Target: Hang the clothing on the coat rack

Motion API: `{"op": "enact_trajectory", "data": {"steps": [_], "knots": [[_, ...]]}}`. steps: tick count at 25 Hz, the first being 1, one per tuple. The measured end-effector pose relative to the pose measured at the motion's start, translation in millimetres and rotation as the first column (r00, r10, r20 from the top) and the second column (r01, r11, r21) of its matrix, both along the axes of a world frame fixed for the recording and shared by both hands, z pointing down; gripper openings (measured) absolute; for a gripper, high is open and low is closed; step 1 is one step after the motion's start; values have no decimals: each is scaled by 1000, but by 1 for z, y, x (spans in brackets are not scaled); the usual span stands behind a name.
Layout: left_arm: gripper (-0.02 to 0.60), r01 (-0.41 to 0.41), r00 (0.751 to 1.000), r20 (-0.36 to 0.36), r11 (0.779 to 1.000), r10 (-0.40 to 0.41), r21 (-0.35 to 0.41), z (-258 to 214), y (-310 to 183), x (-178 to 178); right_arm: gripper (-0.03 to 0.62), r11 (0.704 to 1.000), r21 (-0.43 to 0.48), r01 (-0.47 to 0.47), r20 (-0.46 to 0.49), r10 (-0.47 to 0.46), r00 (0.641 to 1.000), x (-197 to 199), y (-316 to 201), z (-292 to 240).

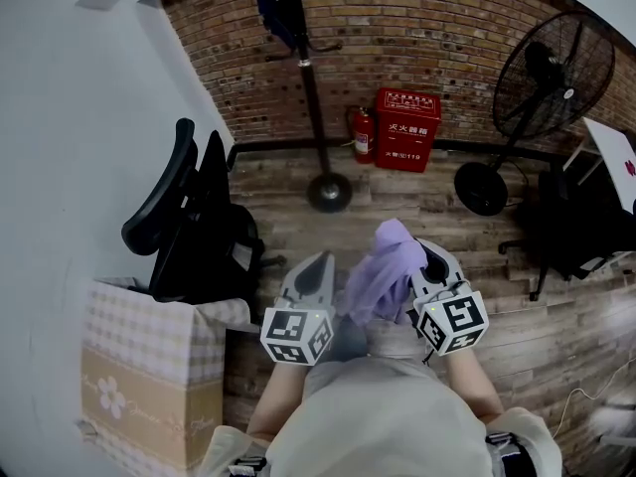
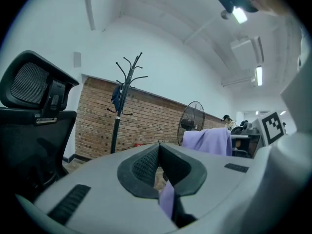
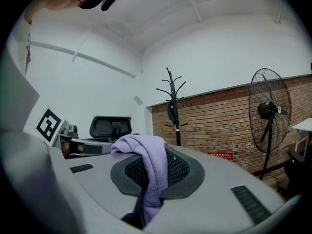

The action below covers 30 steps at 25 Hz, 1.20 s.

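Left gripper (image 2: 159, 151) and right gripper (image 3: 155, 161) each clench 1 thin fold of the purple garment (image 1: 383, 266), well apart from the coat rack (image 1: 311, 97); a slipping pinch risks dropping it.

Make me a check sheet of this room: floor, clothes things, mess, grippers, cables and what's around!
Surface: brown wooden plank floor, no table.
Job's things: light purple cloth garment held between both grippers; tall black metal coat rack apart, by the wall, a dark blue garment hanging on it.
Clutter: cardboard box under a checked cloth; black office chair.
Grippers: left gripper shut on a strip of the garment; right gripper shut on it, cloth draped over its jaws.
Cables: thin pale line on the floor at right, probably a cable.
Surroundings: red brick wall; red fire extinguisher; red box; black standing fan.
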<state>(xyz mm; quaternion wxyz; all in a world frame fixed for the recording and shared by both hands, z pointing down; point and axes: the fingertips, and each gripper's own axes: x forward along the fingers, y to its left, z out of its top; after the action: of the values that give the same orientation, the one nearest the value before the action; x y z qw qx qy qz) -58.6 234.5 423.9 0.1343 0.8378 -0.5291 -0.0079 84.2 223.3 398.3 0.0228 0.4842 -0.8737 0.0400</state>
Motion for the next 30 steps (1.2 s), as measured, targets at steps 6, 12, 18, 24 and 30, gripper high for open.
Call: {"op": "enact_trajectory", "data": {"steps": [6, 12, 18, 24, 30], "knots": [[3, -5, 1000, -8, 1000, 5, 1, 1, -32, -2, 25, 1000, -6, 1, -1, -1, 1000, -3, -31, 4], [3, -10, 1000, -15, 1000, 10, 19, -2, -79, -10, 25, 1000, -8, -21, -36, 21, 999, -8, -78, 10], [3, -16, 1000, -18, 1000, 16, 18, -1, -134, -21, 25, 1000, 10, -7, -63, 8, 998, -23, -129, 6], [3, -28, 1000, -13, 999, 29, 28, -12, -187, -31, 25, 1000, 25, 2, -47, -1, 999, -37, -180, -7], [3, -38, 999, -8, 999, 39, 25, -18, -241, -43, 25, 1000, 28, -4, -22, 5, 1000, -49, -231, -16]]}}
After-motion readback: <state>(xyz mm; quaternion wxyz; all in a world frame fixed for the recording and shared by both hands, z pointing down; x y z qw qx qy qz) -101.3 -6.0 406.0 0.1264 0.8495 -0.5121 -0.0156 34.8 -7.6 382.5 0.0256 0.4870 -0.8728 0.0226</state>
